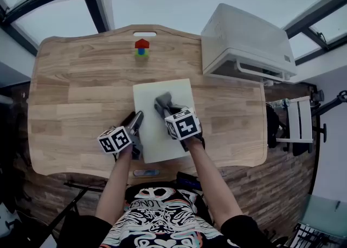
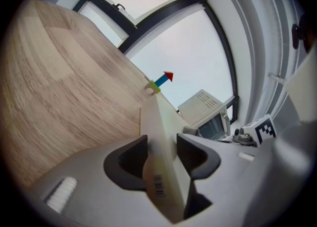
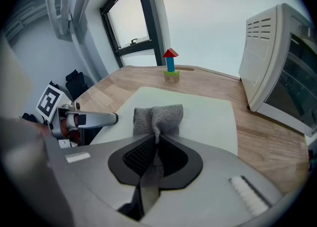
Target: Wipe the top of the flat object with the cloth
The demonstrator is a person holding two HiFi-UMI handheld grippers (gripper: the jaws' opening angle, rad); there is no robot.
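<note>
The right hand-held gripper (image 3: 155, 147) is gripping a grey cloth (image 3: 158, 117), its jaws closed on the bunched fold. The cloth is resting on the cream flat board (image 3: 208, 114) just ahead of the jaws. The left hand-held gripper (image 2: 159, 152) is pinching the board's near left edge. The board is lying on the wooden desk (image 1: 70, 90). Beyond the board a small block tower (image 1: 141, 47) is standing, and a white appliance (image 1: 244, 41) is sitting far right.

No words or numbers were legible. A barcode sticker (image 2: 158, 185) sat on the edge of the flat object (image 2: 161, 122) clamped in the left hand-held gripper (image 2: 161, 154), digits too small to read. Black-and-white square markers showed on the left cube (image 1: 115, 139) and the right cube (image 1: 182, 124); lettering on the person's shirt (image 1: 157, 217) was too warped to read.
</note>
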